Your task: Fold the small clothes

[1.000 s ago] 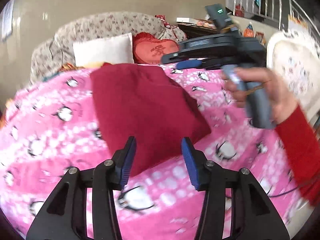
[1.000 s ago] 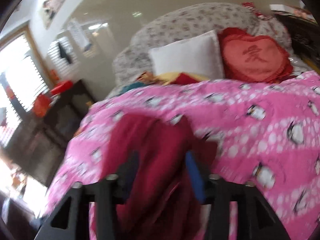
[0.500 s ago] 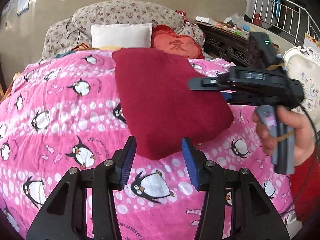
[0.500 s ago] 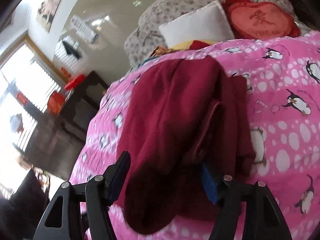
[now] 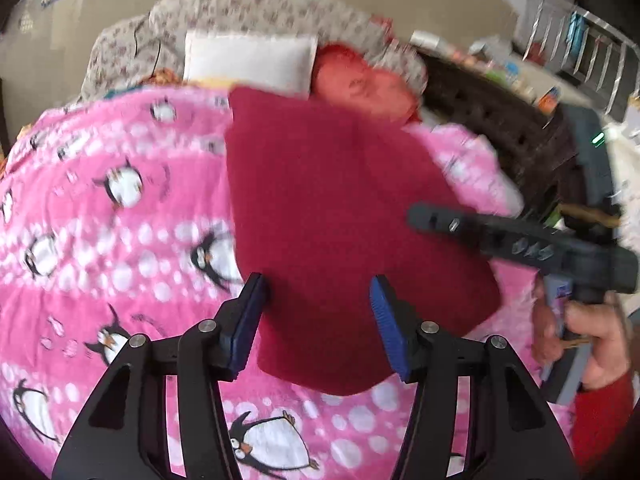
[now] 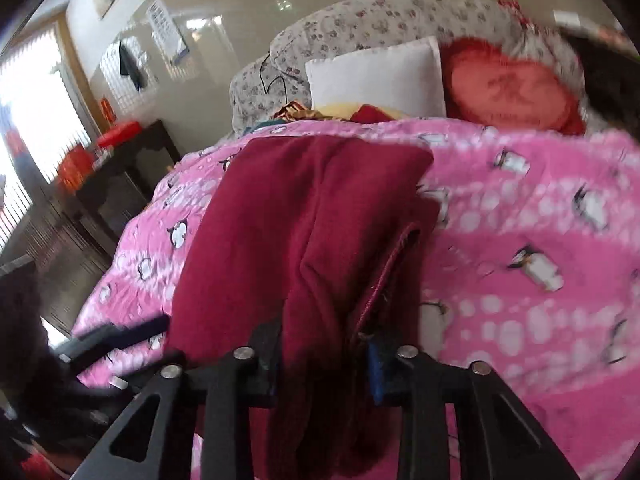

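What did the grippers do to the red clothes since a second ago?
The right hand-held gripper closed in on the dark red garment and now pinches its near edge. The left hand-held gripper stayed open and empty. The garment stayed folded on the pink penguin blanket.

Left wrist view: looks from above the near edge of the blanket [image 5: 100,248], facing the pillow [image 5: 248,58].
Right wrist view: very close and low over the garment [image 6: 288,232], facing the same pillow [image 6: 380,76].
Shared: garment [image 5: 332,216], blanket [image 6: 540,208], pillow.
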Tool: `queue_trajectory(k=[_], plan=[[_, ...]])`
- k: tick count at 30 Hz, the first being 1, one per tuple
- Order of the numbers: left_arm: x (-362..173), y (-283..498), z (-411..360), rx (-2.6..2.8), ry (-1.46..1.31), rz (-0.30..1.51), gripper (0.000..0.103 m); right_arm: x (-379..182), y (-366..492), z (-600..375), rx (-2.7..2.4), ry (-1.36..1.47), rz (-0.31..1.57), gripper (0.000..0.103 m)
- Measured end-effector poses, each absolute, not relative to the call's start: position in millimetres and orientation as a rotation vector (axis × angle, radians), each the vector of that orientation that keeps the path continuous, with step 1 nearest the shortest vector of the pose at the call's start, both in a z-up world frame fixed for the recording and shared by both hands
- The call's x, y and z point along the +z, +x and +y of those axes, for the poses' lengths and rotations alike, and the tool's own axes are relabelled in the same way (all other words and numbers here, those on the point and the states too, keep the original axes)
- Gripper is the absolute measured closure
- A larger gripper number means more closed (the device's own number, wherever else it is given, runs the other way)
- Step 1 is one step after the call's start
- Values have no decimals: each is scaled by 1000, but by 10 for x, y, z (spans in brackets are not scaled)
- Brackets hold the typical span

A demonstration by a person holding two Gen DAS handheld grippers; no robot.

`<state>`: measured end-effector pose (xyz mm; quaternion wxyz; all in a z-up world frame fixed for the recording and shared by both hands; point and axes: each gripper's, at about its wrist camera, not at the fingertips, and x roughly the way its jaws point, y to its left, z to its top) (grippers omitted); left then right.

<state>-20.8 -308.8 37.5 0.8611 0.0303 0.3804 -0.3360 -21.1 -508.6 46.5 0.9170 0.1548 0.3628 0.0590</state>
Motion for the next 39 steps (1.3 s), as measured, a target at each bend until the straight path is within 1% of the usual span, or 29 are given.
queue_trajectory(k=[3, 6, 8, 10, 11, 12, 14, 17, 18, 19, 20, 21, 23, 25, 26, 27, 29, 31, 33, 37, 38, 39], plan=[[342, -278, -3094, -688, 124, 763, 49, 619, -331, -5150, 100, 336, 715, 63], [421, -285, -3019, -692, 103, 755, 49, 897, -516, -5016, 44, 231, 616, 63], [474, -241, -3003, -684, 83, 739, 49, 972, -494, -4854, 88, 167, 608, 64], [448, -166, -3032, -678, 76, 753, 49, 923, -362, -4779, 86, 137, 640, 69], [401, -114, -3056, -676, 72, 769, 46, 838, -249, -4787, 56, 120, 674, 69], [337, -61, -3079, -668, 73, 784, 36, 738, -158, -4810, 39, 118, 703, 71], [205, 68, -3090, -680, 37, 828, 30, 522, -21, -4938, 39, 153, 722, 74], [120, 258, -2923, -737, -128, 944, 30, 521, -55, -5022, 74, 206, 686, 74], [126, 286, -2843, -748, -177, 971, 31, 568, -101, -5036, 87, 226, 682, 72], [171, 282, -2737, -736, -205, 963, 31, 624, -174, -5056, 102, 256, 673, 72], [211, 260, -2679, -714, -203, 940, 31, 671, -260, -5082, 114, 287, 662, 69], [272, 215, -2607, -678, -178, 901, 31, 709, -324, -5106, 123, 306, 658, 61], [329, 143, -2562, -662, -123, 872, 31, 760, -435, -5131, 127, 328, 649, 51], [348, 102, -2559, -672, -83, 867, 31, 748, -477, -5197, 111, 352, 647, 47], [355, 102, -2565, -672, -72, 868, 31, 713, -467, -5249, 101, 369, 656, 43], [352, 120, -2574, -669, -78, 874, 31, 687, -451, -5278, 95, 381, 662, 36], [331, 192, -2615, -691, -126, 893, 31, 596, -379, -5367, 96, 426, 672, 28], [262, 288, -2645, -721, -208, 920, 31, 506, -289, -5423, 131, 475, 691, 28], [200, 408, -2727, -742, -270, 948, 26, 451, -205, -5435, 160, 495, 700, 27], [125, 614, -2915, -805, -333, 969, 25, 299, 7, -5435, 215, 531, 726, 24], [72, 680, -2980, -826, -343, 1001, 25, 238, 48, -5457, 226, 559, 730, 26], [43, 716, -3012, -833, -355, 1021, 25, 197, 68, -5476, 229, 582, 723, 34]])
